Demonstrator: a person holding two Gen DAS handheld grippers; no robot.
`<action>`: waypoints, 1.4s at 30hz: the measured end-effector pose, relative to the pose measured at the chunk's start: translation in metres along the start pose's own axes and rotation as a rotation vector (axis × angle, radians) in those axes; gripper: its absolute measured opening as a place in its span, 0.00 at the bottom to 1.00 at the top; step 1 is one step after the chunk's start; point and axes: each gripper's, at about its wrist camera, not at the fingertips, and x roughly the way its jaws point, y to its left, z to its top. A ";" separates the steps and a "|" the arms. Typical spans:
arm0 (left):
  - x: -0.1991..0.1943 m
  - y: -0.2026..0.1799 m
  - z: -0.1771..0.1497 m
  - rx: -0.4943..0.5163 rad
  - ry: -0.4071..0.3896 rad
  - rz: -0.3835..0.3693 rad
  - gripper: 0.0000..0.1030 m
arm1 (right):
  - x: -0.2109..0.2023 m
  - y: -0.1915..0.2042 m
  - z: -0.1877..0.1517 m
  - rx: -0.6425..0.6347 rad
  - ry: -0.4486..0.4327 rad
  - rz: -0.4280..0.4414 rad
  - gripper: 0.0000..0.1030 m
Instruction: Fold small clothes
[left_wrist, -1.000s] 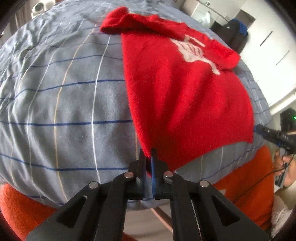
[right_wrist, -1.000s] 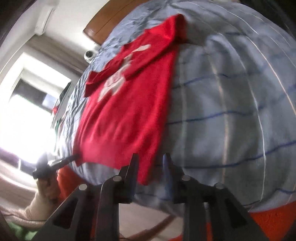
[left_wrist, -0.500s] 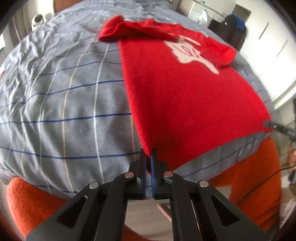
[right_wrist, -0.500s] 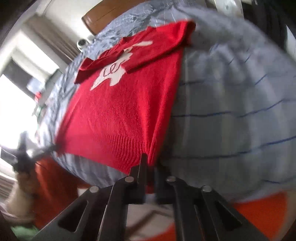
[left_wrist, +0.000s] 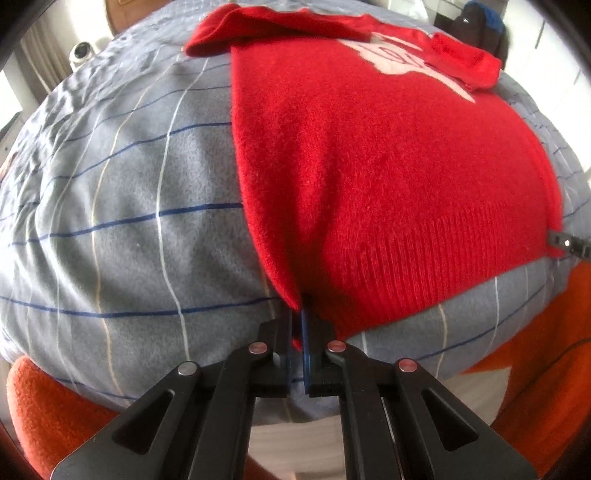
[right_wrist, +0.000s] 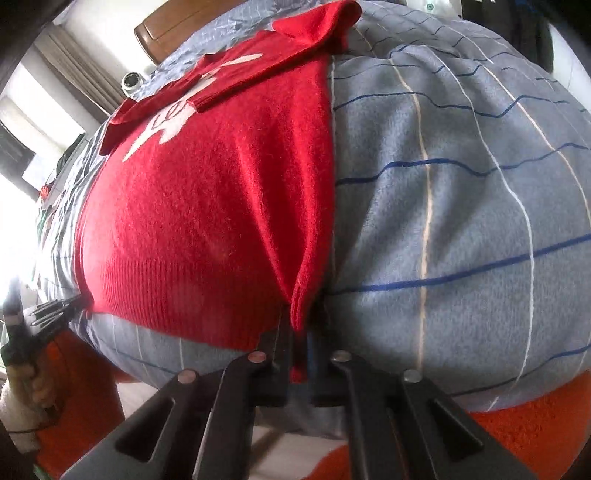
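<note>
Since 1 second ago the right tool (right_wrist: 300, 341) has closed on the red sweater (left_wrist: 388, 177)'s hem corner, while the left tool (left_wrist: 297, 334) pinches the opposite corner on the bed (left_wrist: 122, 192).

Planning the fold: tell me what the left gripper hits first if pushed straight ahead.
The left gripper, shut on the red sweater's hem corner, would likely push into that sweater bunching ahead, lying on the grey checked bedcover; depth is unclear.

Left gripper (left_wrist: 297, 332), right gripper (right_wrist: 301, 343) (both clamped)
</note>
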 end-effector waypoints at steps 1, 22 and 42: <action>0.000 -0.001 -0.001 0.003 -0.004 0.002 0.03 | 0.000 0.000 0.002 0.000 -0.001 -0.002 0.05; -0.051 -0.022 -0.032 0.014 -0.021 0.073 0.62 | -0.028 -0.008 -0.032 0.011 0.049 0.028 0.34; -0.063 0.091 -0.030 -0.445 -0.225 0.325 0.80 | 0.042 0.133 0.132 -0.689 -0.123 -0.162 0.57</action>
